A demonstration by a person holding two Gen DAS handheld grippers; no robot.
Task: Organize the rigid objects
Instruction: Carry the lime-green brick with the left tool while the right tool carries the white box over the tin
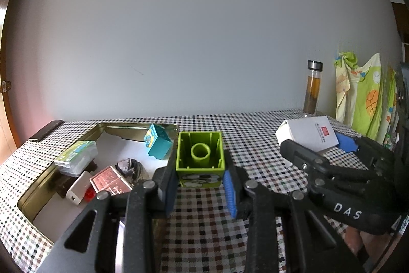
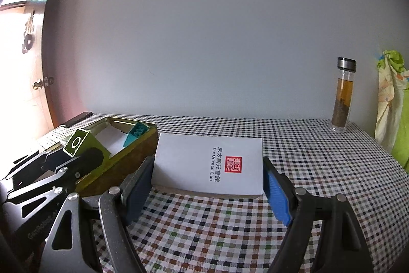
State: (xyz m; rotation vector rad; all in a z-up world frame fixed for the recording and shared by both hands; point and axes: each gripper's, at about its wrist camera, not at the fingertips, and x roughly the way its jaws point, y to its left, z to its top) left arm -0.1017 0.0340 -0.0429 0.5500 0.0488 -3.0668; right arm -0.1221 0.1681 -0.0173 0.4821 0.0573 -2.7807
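- At the far left of the left wrist view, on a checked desk (image 1: 255,145): a shallow gold metal tin (image 1: 38,191), open at the top.
- Inside the tin, lower left: a clear plastic case (image 1: 76,157) with a green label, a small white box (image 1: 78,187), a red-brown card pack (image 1: 110,181), a small red piece (image 1: 89,195), a dark crumpled lump (image 1: 129,168).
- Toward the tin's far right corner: a teal block (image 1: 157,142), tilted, leaning at the rim.
- Bottom centre of the same view: the left hand-held gripper (image 1: 200,183), clamped on a green block (image 1: 200,155), hollow underside facing the camera, pads pressing its two sides, block lifted clear of the desk just right of the tin.
- Right of centre: the right hand-held gripper (image 1: 314,145), black with blue pads, closed around a white box (image 1: 306,134) bearing a red stamp.
- Upper right: a glass bottle (image 1: 313,88) with a metal cap and amber liquid, upright at the desk's back edge, near a green and yellow patterned cloth (image 1: 363,96) hanging at the frame's edge.
- In the right wrist view, lower left: the green block (image 2: 76,142) again, held above the tin's near rim (image 2: 115,170).
- Centre of that view: white box (image 2: 209,163) spanning the space between the pads, touching both, its near edge raised off the desk.
- Far right: bottle (image 2: 342,94) standing well apart from the box.
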